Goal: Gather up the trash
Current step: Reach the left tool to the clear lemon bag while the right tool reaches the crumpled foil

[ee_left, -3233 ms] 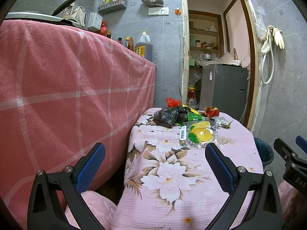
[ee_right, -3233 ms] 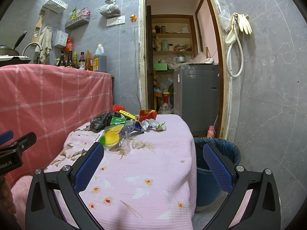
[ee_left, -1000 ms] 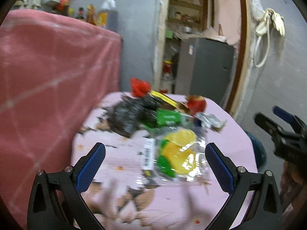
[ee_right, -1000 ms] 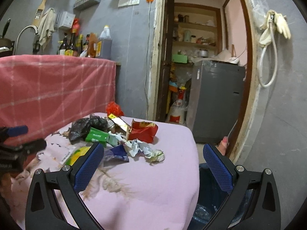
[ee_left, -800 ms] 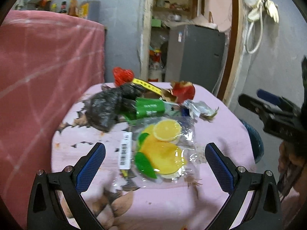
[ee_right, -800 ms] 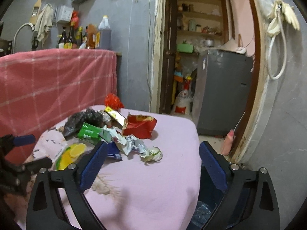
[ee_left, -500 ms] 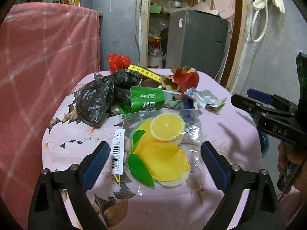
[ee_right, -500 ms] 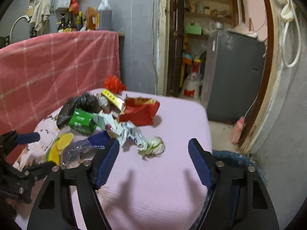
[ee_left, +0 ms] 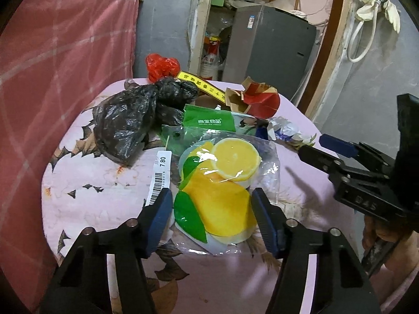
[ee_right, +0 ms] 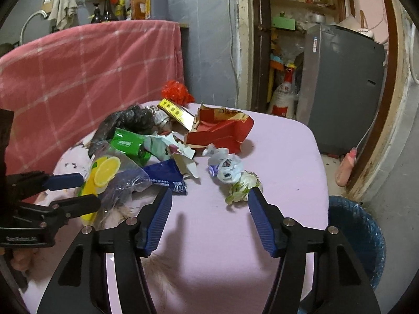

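two ribbed blue tongs (ee_left: 212, 216) — glossy crinkled lemon-print wrapper (ee_left: 222, 183) between

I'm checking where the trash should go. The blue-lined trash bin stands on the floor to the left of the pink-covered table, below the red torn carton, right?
Not quite: the blue-lined trash bin stands on the floor to the right of the pink-covered table, as the right wrist view shows. The red torn carton lies on the table.

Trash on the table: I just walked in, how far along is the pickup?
Nothing looks binned yet. The left claw is closing around the lemon-print bag; the right claw is closing near the crumpled wrapper. The whole pile remains; the bin waits beside the table.
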{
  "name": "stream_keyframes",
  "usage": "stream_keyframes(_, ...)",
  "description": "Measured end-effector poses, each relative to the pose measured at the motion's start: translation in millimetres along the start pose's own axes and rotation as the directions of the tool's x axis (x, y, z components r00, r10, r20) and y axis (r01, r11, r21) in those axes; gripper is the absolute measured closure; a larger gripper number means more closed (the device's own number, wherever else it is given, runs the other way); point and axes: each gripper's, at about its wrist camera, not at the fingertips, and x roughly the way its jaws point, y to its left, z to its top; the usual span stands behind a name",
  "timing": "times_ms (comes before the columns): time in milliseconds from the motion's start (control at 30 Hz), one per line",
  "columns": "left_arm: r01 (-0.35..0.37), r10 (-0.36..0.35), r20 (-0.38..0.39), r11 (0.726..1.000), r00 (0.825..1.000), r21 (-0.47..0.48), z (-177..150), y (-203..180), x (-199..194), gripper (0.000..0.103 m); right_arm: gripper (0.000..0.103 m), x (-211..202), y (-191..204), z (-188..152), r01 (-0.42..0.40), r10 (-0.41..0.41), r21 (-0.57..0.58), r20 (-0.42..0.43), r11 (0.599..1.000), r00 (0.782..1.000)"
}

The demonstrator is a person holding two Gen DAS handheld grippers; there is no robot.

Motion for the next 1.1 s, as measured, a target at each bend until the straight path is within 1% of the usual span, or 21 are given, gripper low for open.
stream_keyframes(67, 0.009, -0.009, -0.001, 1.0, 1.0, 0.006, 1, -2, 0, 0.057, 0.044, 3, -3, 2, 0.01, -0.01, 0.017, -0.003, 1.0, 1.0)
stream_keyframes(100, 0.004, -0.004, -0.002, 1.0, 1.0, 0.011, 2, -3, 1, 0.058, 0.044, 4, -5, 3, 0.015, -0.015, 0.026, -0.002, 1.0, 1.0)
stream_keyframes(200, 0.012, -0.012, 0.006, 1.0, 1.0, 0.017, 2, -5, 2, 0.066, 0.05, 8, -7, 9, 0.027, -0.027, 0.024, 0.007, 0.999, 1.0)
stream_keyframes(233, 0.017, -0.017, 0.011, 1.0, 1.0, 0.018, 3, -5, 2, 0.071, 0.051, 9, -7, 11, 0.026, -0.026, 0.023, 0.009, 0.999, 1.0)
stream_keyframes(267, 0.029, -0.029, 0.014, 0.999, 0.999, 0.019, 4, -6, 2, 0.08, 0.052, 11, -8, 14, 0.025, -0.025, 0.022, 0.012, 0.999, 1.0)
stream_keyframes(300, 0.043, -0.043, 0.016, 0.999, 0.999, 0.016, 6, -6, 2, 0.082, 0.054, 13, -9, 16, 0.026, -0.026, 0.022, 0.012, 0.999, 1.0)
stream_keyframes(367, 0.054, -0.054, 0.021, 0.999, 0.998, 0.009, 8, -5, 1, 0.095, 0.057, 18, -11, 20, 0.022, -0.022, 0.025, 0.005, 0.999, 1.0)
stream_keyframes(433, 0.071, -0.07, 0.024, 0.997, 0.997, -0.009, 10, -1, 1, 0.101, 0.064, 24, -11, 20, 0.023, -0.023, 0.024, -0.013, 0.999, 1.0)
stream_keyframes(533, 0.093, -0.092, 0.023, 0.995, 0.996, -0.045, 11, 5, 2, 0.103, 0.068, 31, -8, 19, 0.034, -0.034, -0.008, -0.04, 0.999, 0.999)
stream_keyframes(600, 0.092, -0.09, 0.026, 0.994, 0.996, -0.059, 10, 8, 2, 0.103, 0.068, 32, -4, 18, 0.048, -0.049, -0.03, -0.04, 0.998, 0.998)
stream_keyframes(733, 0.088, -0.086, 0.034, 0.992, 0.996, -0.086, 7, 10, -2, 0.103, 0.069, 35, -1, 20, 0.052, -0.054, -0.056, -0.045, 0.997, 0.997)
stream_keyframes(800, 0.09, -0.088, 0.03, 0.992, 0.996, -0.088, 5, 11, -5, 0.103, 0.069, 37, -1, 23, 0.047, -0.05, -0.062, -0.052, 0.997, 0.997)
stream_keyframes(867, 0.075, -0.073, 0.029, 0.994, 0.997, -0.078, 6, 12, -6, 0.103, 0.069, 43, -1, 28, 0.036, -0.039, -0.057, -0.064, 0.998, 0.997)
stream_keyframes(1033, 0.093, -0.093, 0.001, 0.991, 0.996, -0.1, 6, 20, -6, 0.103, 0.069, 55, 2, 35, 0.036, -0.044, -0.076, -0.107, 0.996, 0.993)
stream_keyframes(1100, 0.092, -0.094, -0.008, 0.99, 0.996, -0.106, 5, 23, -8, 0.091, 0.071, 56, 2, 34, 0.031, -0.039, -0.076, -0.113, 0.997, 0.993)
